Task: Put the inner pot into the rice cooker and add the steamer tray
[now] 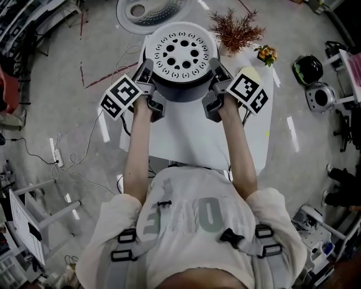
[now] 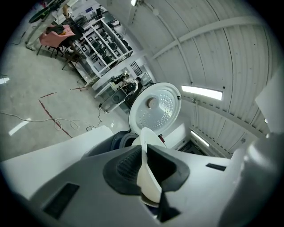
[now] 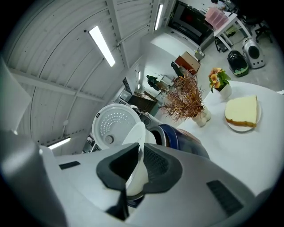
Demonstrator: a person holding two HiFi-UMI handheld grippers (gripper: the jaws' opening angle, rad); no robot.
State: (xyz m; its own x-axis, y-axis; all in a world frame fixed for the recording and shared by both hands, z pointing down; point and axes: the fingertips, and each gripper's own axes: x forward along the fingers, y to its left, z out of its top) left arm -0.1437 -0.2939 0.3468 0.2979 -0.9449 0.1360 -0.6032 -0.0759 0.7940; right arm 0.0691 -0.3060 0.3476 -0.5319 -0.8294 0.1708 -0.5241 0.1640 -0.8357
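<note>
Because the steamer tray [image 1: 183, 52] is wide and shallow, the person carries it from both sides. The left gripper [image 1: 148, 64] and the right gripper [image 1: 219, 66] each have their fingers [image 2: 128, 166] closed on the thin white rim, which shows edge-on between the pads in both gripper views. That keeps the perforated tray level over the mouth of the rice cooker [image 1: 181, 89], where I'd judge it hovers just above its seat. The tray hides the opening from above. A metallic rim [image 3: 158, 132] inside the cooker may be the inner pot, though I can't be sure.

The lid [image 1: 151, 11] stands thrown back behind the cooker, clear of the way down. On the white surface [image 1: 186, 135] a dried plant [image 1: 234, 28], a small flower pot [image 1: 265, 54] and a plate [image 3: 242, 111] sit off to the right, apart from the cooker. Cables [image 1: 84, 163] trail across the floor.
</note>
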